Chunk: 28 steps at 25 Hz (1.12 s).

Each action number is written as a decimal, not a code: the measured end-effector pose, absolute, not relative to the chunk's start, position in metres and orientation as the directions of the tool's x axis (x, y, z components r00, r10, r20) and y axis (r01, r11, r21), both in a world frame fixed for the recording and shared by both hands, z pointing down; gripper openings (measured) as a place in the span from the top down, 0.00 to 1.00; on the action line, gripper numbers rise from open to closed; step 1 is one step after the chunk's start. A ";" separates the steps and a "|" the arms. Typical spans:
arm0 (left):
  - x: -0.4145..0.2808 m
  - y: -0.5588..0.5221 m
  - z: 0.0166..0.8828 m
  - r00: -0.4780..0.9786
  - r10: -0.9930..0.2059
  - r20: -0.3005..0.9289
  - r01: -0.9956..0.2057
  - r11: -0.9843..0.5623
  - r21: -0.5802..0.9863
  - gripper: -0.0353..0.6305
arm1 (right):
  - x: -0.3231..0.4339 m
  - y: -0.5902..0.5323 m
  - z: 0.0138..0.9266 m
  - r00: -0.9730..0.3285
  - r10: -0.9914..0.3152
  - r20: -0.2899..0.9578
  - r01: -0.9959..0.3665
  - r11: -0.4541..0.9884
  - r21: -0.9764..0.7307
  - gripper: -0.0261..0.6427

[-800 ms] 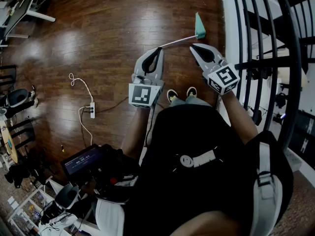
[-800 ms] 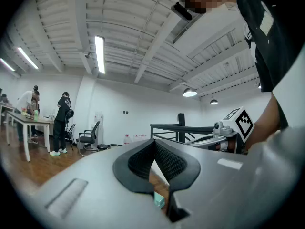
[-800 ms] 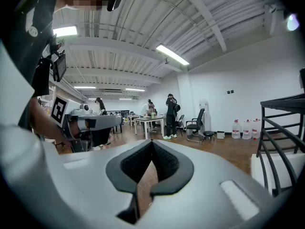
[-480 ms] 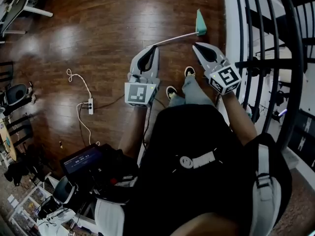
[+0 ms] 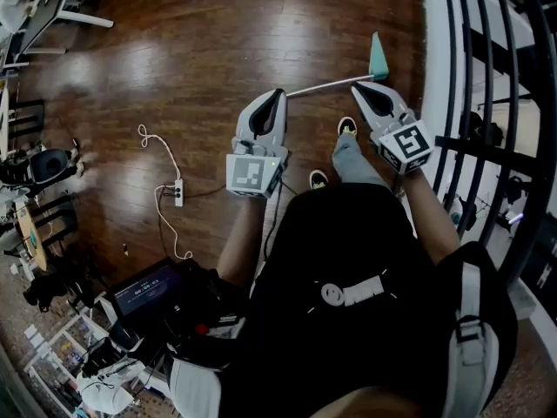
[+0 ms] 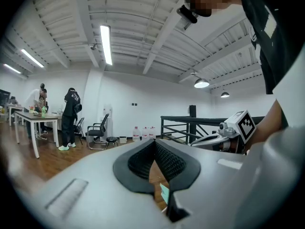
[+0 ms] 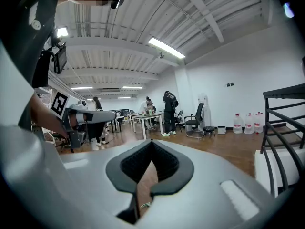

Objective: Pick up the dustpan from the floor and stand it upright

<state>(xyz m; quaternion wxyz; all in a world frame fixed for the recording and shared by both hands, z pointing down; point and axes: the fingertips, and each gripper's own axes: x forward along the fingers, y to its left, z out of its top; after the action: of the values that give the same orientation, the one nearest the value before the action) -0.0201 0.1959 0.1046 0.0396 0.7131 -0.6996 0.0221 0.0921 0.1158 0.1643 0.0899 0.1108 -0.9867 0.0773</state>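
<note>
— What has changed?
— The person has stepped closer. The dustpan lies flat on the floor, so nothing is lifted yet.
— And the fingers?
— The left gripper and right gripper are both clenched and empty. The handle runs just past their tips, with the pan beyond the right one.

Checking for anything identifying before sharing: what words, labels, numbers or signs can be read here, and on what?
None reads as text.
Left hand-held gripper, right hand-held gripper: square coded markers, no letters.
Black shirt: white print, unreadable.
Lit screen: too small to read.
</note>
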 end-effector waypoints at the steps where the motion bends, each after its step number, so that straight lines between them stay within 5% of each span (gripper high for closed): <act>1: -0.031 0.181 0.104 0.018 -0.996 0.088 -0.999 -0.015 0.032 0.92 | 0.078 0.098 0.168 -0.963 -0.194 0.189 -0.222 0.965 -0.141 0.96; 10: -0.094 0.108 0.136 -0.010 -0.990 0.140 -0.997 0.020 0.069 0.92 | 0.011 0.013 0.203 -0.972 -0.106 0.211 -0.151 0.966 -0.210 0.96; 21: -0.172 0.117 0.269 0.079 -0.927 0.366 -0.981 -0.007 0.192 0.92 | -0.048 0.042 0.262 -0.938 -0.042 0.343 -0.144 0.949 -0.279 0.96; 24: -0.187 0.116 0.340 0.127 -0.849 0.512 -0.960 0.024 0.279 0.60 | -0.049 0.050 0.290 -0.923 -0.004 0.386 -0.136 0.940 -0.314 0.96; 28: -0.210 0.125 0.451 0.181 -0.705 0.686 -0.936 0.091 0.340 0.49 | -0.052 0.058 0.338 -0.897 0.031 0.441 -0.140 0.926 -0.351 0.96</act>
<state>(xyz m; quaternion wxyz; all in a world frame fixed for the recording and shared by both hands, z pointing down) -0.2096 0.1248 0.4513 0.3967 0.6580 -0.6232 0.1458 -0.0517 0.0585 0.3382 0.2250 0.0284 -0.9552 0.1902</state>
